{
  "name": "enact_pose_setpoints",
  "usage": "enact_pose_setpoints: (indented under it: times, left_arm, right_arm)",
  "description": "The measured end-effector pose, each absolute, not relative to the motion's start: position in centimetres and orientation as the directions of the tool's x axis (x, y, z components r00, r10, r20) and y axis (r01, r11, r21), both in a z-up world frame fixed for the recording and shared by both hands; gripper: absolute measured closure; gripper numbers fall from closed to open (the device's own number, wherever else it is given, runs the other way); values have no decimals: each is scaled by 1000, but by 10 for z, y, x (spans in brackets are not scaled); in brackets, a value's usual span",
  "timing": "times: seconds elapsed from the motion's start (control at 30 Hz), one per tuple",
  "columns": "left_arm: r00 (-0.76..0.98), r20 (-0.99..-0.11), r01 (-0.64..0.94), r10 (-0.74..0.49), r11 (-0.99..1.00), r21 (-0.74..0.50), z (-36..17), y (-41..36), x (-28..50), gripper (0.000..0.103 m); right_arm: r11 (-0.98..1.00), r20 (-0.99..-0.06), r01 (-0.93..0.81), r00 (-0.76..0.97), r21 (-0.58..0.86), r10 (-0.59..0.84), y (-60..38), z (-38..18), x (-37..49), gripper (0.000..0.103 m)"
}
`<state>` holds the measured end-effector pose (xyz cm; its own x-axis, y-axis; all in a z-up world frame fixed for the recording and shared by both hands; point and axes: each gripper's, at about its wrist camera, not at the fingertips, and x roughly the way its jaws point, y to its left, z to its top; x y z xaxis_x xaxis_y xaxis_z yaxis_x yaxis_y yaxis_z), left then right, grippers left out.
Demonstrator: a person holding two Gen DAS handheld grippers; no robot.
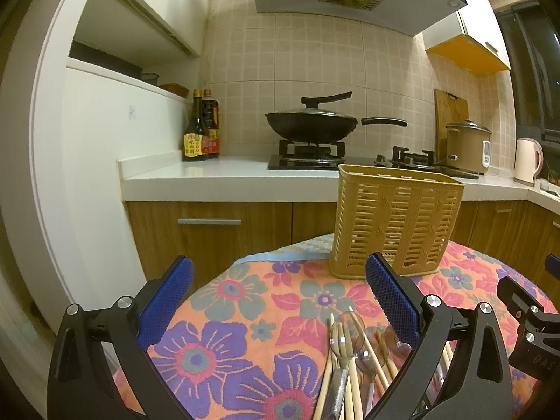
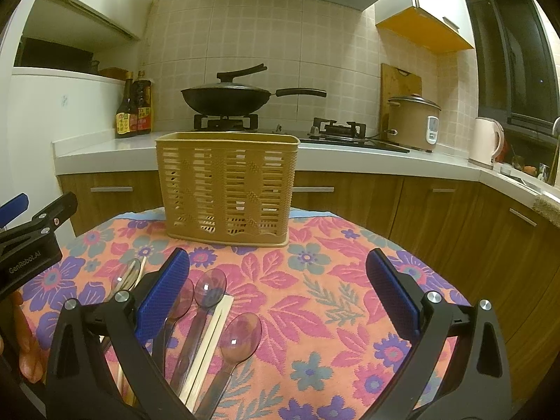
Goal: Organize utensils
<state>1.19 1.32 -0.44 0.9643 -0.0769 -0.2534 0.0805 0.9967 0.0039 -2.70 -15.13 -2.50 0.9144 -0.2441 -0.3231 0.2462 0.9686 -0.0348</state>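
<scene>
A tan slotted utensil basket [image 1: 395, 220] stands upright at the far side of a floral cloth-covered table [image 1: 252, 301]; it also shows in the right wrist view [image 2: 227, 189]. A heap of clear plastic spoons [image 2: 210, 290] and wooden chopsticks [image 2: 213, 329] lies on the cloth near me; in the left wrist view the spoons [image 1: 346, 329] and chopsticks [image 1: 353, 367] lie low between the fingers. My left gripper [image 1: 280, 294] is open and empty above the cloth. My right gripper [image 2: 276, 287] is open and empty, its left finger over the spoons.
Behind the table runs a kitchen counter [image 2: 350, 155] with a wok [image 2: 227, 99] on the stove, sauce bottles [image 2: 134, 108], a rice cooker [image 2: 414, 122] and a kettle [image 2: 488, 141]. The left gripper's body [image 2: 31, 241] shows at the left of the right wrist view.
</scene>
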Motion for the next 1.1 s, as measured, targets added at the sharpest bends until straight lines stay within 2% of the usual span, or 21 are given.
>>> enact_pose_setpoints:
  times: [0.9, 1.0, 1.1]
  left_arm:
    - [962, -260, 89, -85, 996, 6, -7, 12, 11, 8]
    - [951, -294, 97, -96, 995, -11, -6, 21, 19, 8]
    - [886, -399, 205, -236, 971, -121, -5, 42, 31, 8]
  right_arm:
    - [965, -334, 260, 907, -39, -257, -153, -29, -25, 7]
    - [962, -347, 271, 899, -43, -268, -155, -29, -24, 7]
    - [972, -449, 235, 865, -32, -224, -162, -30, -14, 7]
